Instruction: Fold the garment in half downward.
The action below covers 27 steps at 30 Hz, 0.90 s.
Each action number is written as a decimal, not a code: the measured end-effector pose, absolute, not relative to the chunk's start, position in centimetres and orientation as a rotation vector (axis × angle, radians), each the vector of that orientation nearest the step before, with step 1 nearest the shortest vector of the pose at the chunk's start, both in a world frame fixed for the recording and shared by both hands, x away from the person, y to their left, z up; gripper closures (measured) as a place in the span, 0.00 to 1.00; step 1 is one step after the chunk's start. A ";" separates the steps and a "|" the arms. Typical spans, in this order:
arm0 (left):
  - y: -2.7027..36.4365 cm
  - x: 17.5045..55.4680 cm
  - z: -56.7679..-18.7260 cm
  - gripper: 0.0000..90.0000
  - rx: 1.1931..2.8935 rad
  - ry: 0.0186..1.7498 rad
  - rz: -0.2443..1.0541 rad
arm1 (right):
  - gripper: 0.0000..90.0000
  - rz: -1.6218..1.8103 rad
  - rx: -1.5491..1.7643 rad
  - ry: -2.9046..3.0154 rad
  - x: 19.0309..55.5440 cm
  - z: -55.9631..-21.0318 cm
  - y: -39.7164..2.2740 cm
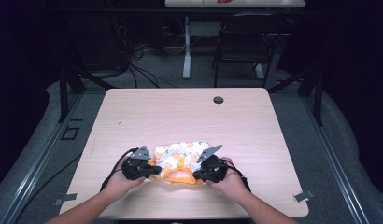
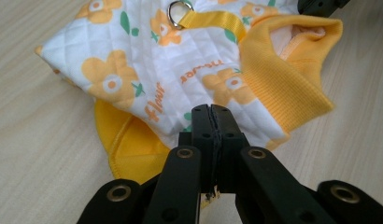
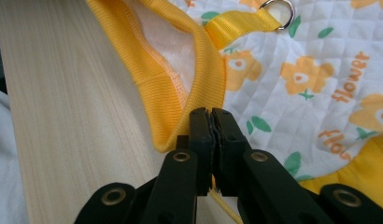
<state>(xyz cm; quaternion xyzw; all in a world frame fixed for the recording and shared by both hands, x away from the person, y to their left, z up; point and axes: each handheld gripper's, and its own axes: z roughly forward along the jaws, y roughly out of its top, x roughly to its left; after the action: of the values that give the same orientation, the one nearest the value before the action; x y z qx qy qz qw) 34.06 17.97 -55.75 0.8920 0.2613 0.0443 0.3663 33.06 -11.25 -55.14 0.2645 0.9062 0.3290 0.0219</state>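
Garment: a small quilted pet vest (image 1: 181,161) with orange flowers and yellow ribbed trim lies flat at the lower middle of the high view, on the near part of the table (image 1: 180,116).
Left gripper (image 1: 150,170): at the vest's left edge in the high view; its jaws are pressed together, pinching the quilted fabric by the yellow hem.
Right gripper (image 1: 197,176): at the vest's right edge; jaws clamped tight on the yellow ribbed collar.
Around it: a dark round grommet (image 1: 218,100) sits in the tabletop towards the upper right, well apart from the vest; a black chair (image 1: 243,44) and a white table leg (image 1: 187,51) stand beyond the far edge, with cables on the floor.
In the way: both hands and grippers cover the vest's side edges from above.
Close-up extras: the left gripper view shows a metal D-ring (image 2: 180,13) on a yellow webbing strap (image 2: 213,20) and the printed word "flower"; the right gripper view shows the collar's pale fleecy lining (image 3: 164,44).
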 end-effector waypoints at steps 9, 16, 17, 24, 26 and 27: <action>17.9 33.7 -56.7 0.99 2.288 0.675 0.134 | 0.97 1.010 0.847 2.813 33.0 -55.9 -11.5; 17.9 33.8 -56.9 0.99 2.280 0.686 0.131 | 0.97 1.008 0.850 2.803 33.0 -56.1 -11.7; 17.9 33.9 -56.9 0.99 2.279 0.687 0.127 | 0.97 1.009 0.856 2.799 33.1 -56.1 -11.7; 17.6 34.3 -56.9 0.99 2.264 0.717 0.138 | 0.97 0.997 0.880 2.784 33.8 -56.0 -12.0; 17.6 34.6 -57.0 0.99 2.255 0.727 0.133 | 0.97 0.994 0.888 2.775 34.0 -56.0 -12.0; 17.6 34.7 -56.9 0.99 2.256 0.728 0.134 | 0.97 0.993 0.891 2.772 34.1 -56.0 -12.0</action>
<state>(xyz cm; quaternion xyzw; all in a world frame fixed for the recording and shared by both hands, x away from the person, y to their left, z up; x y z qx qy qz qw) 34.73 17.57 -56.94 0.8812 0.2842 0.0525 0.3742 34.14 -11.99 -55.99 0.2894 0.9006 0.3227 0.0328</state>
